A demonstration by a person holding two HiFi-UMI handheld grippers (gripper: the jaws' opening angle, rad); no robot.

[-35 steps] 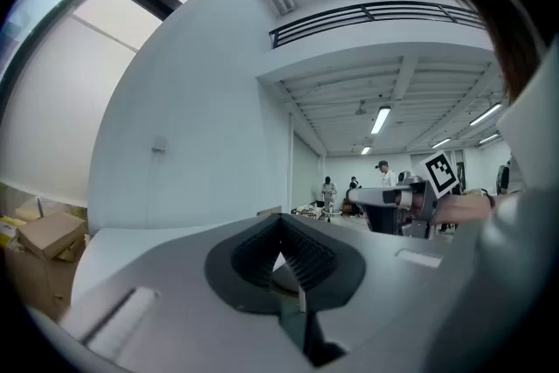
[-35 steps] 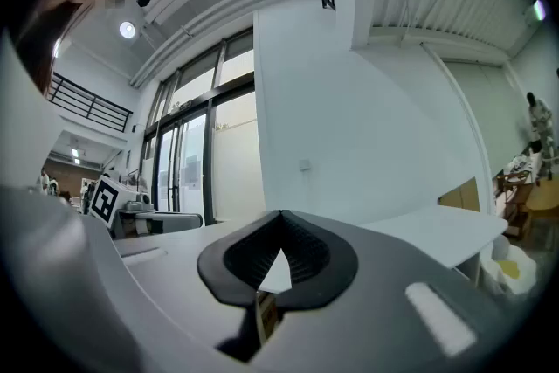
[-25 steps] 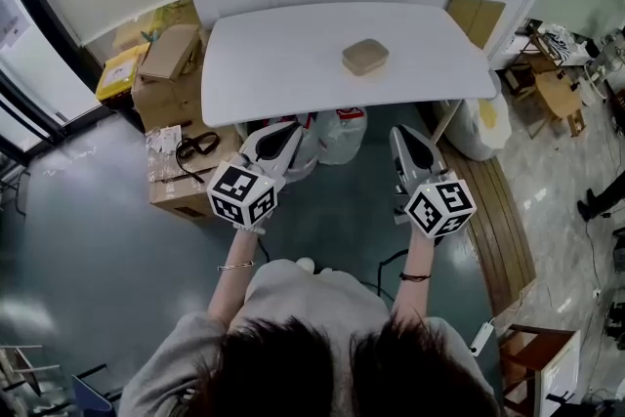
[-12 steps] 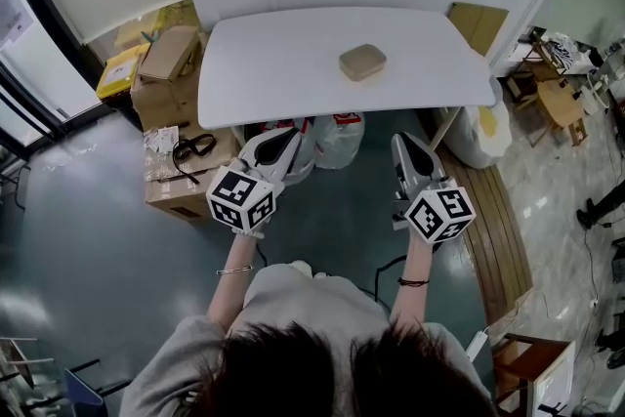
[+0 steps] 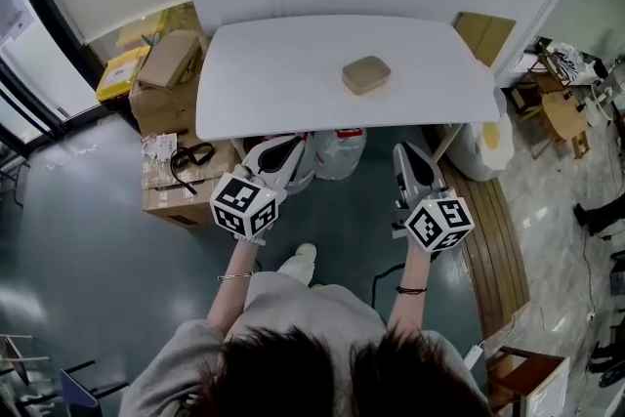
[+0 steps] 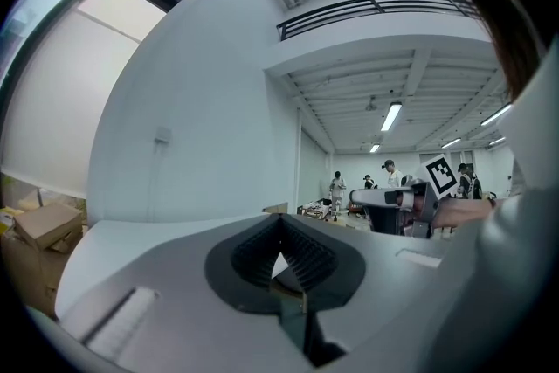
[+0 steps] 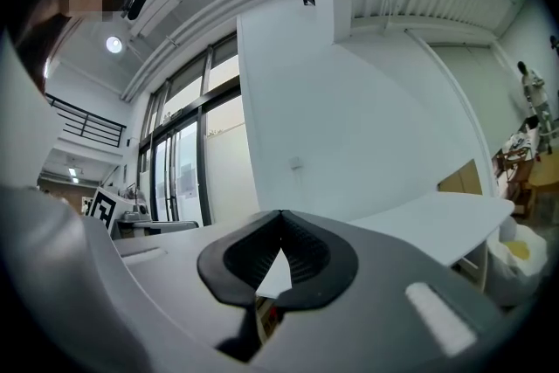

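My left gripper (image 5: pixel 289 145) and my right gripper (image 5: pixel 402 151) hang side by side before me, both clenched, pads pressed together on nothing; they stop short of the near edge of the white table (image 5: pixel 264 73), with white bags (image 5: pixel 339 151) under that edge between the tips. Farther on, the small tan box (image 5: pixel 366 74) lies on the tabletop, right of its middle, well apart from both grippers; cardboard boxes (image 5: pixel 168 59) stand by the table's left end.
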